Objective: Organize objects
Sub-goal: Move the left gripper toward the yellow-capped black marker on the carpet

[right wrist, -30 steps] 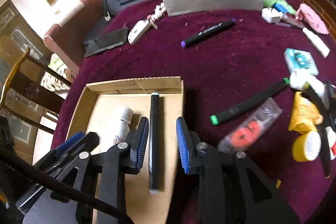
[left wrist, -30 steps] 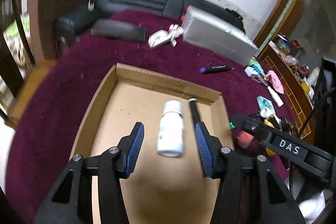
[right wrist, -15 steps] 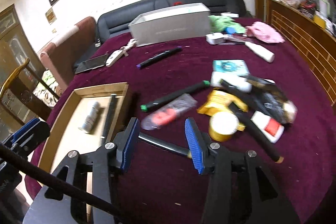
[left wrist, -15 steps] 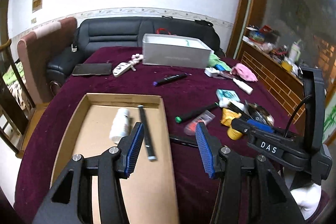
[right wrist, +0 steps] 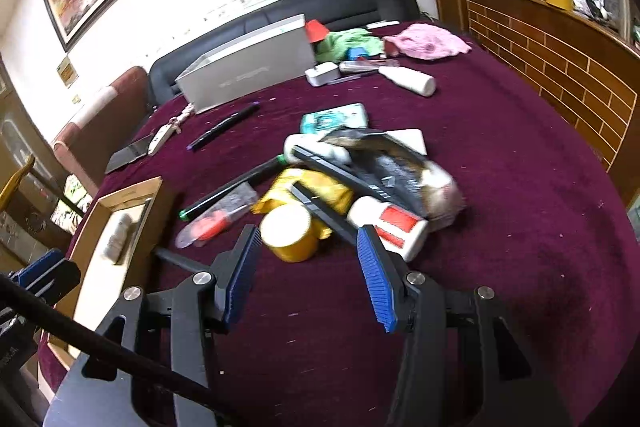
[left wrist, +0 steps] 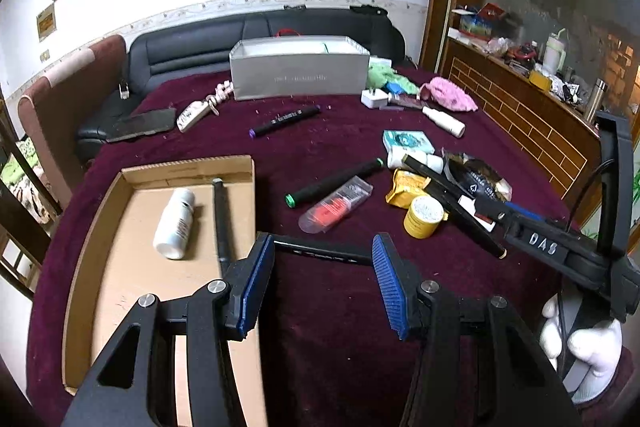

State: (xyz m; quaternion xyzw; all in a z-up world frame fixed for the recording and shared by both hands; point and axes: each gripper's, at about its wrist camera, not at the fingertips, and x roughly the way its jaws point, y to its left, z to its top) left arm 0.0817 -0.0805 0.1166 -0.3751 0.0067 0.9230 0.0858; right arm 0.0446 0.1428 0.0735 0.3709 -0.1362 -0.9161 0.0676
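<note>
A shallow cardboard tray (left wrist: 96, 227) (right wrist: 92, 227) lies on the maroon cloth and holds a white bottle (left wrist: 175, 223) and a black marker (left wrist: 221, 219). My left gripper (left wrist: 322, 281) is open and empty, above a black pen (left wrist: 320, 251) beside the tray. My right gripper (right wrist: 306, 275) is open and empty, just in front of a yellow round tin (right wrist: 290, 233) (left wrist: 424, 215). Around the tin lie a green-capped marker (left wrist: 334, 183), a clear red-filled case (left wrist: 336, 203), a yellow packet (right wrist: 312, 187) and a white and red bottle (right wrist: 390, 221).
A grey box (left wrist: 300, 71) stands at the table's back. Near it are a purple-capped marker (left wrist: 284, 121), a white remote (left wrist: 192, 115), a black wallet (left wrist: 142, 125), a white charger (left wrist: 374, 98), pink cloth (left wrist: 448, 99) and a teal packet (left wrist: 408, 141). A wooden counter (right wrist: 560, 75) is at right.
Both grippers have pulled back and up from the tray and swung right. The right gripper let go of the black marker, which stays in the tray, and opened wider over the clutter.
</note>
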